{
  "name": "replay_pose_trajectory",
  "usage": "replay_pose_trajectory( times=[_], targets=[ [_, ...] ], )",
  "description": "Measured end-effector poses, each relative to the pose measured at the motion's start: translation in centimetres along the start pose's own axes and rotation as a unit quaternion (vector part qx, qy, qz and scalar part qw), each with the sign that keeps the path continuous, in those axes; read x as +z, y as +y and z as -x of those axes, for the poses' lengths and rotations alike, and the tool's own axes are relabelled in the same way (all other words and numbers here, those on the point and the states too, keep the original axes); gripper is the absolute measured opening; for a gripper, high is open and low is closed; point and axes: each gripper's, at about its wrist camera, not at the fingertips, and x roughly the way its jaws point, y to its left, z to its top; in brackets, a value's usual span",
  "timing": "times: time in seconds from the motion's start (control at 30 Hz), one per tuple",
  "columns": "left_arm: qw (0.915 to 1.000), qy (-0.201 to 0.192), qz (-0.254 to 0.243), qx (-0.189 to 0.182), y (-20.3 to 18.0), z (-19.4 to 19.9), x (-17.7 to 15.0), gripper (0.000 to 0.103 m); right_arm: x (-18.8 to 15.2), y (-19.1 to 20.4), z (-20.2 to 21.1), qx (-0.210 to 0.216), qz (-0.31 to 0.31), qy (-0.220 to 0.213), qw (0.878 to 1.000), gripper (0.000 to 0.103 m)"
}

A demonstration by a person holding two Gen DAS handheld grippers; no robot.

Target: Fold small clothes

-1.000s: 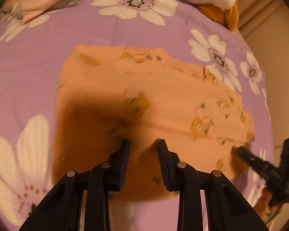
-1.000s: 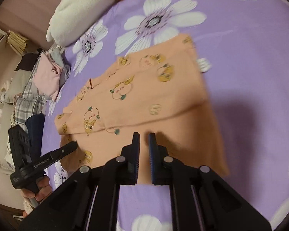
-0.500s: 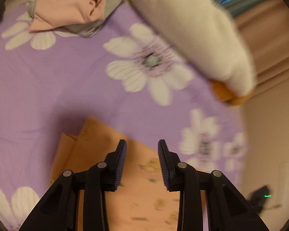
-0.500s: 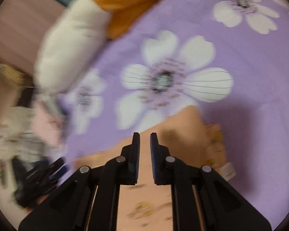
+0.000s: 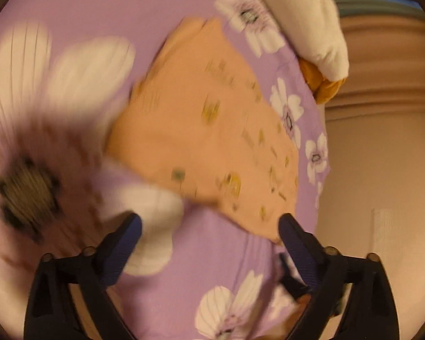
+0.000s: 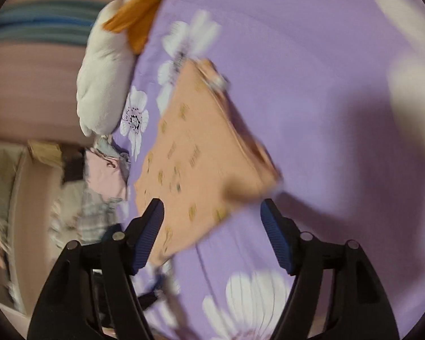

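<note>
A peach garment [image 5: 212,130] with small yellow prints lies flat in layers on the purple flowered bedsheet [image 5: 99,14]. Both views are blurred by motion. My left gripper [image 5: 209,221] hovers over the sheet just short of the garment's near edge. Its jaws are opening wide and nothing is between them; the garment's near corner lies by the right fingertip [image 5: 287,223]. In the right wrist view the same garment [image 6: 201,153] shows stacked edges on its right side. My right gripper [image 6: 211,205] is opening too. The cloth's near end lies ahead between its fingers, and the pads do not press on it.
A white plush pillow [image 5: 306,19] with an orange part lies at the head of the bed, seen again [image 6: 104,70] from the right wrist. A pile of other clothes [image 6: 104,170] sits beyond the garment's left side. The bed's edge and a wall run along the right of the left wrist view.
Both grippers were nearly shut over the garment and now stand wide open. Both views have swung and rolled, and the garment lies free ahead of the fingers.
</note>
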Motion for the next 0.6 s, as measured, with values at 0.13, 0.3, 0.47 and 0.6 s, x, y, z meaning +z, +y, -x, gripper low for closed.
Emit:
replay_pose_trajectory(
  times=[0.13,0.3,0.47,0.6],
  targets=[
    [0.9989,-0.024,-0.002,-0.040,-1.5,-2.3,0.0,0.097,-1.2,-1.1,-3.9,0.043,-0.040,0.027,0.998,0.066],
    [0.9972,0.010,0.010,-0.074,-3.8,-6.8,3.0,0.097,-0.2,2.2,-6.7,0.047,-0.019,-0.006,0.999,0.067],
    [0.9951,-0.043,-0.004,-0.089,-5.6,-7.3,5.6,0.088,2.0,3.4,-9.6,0.059,-0.032,0.002,0.998,0.063],
    [0.9967,-0.038,0.020,-0.070,-3.6,-7.5,6.6,0.058,2.9,3.1,-10.0,0.040,-0.008,-0.001,0.999,0.043]
  ],
)
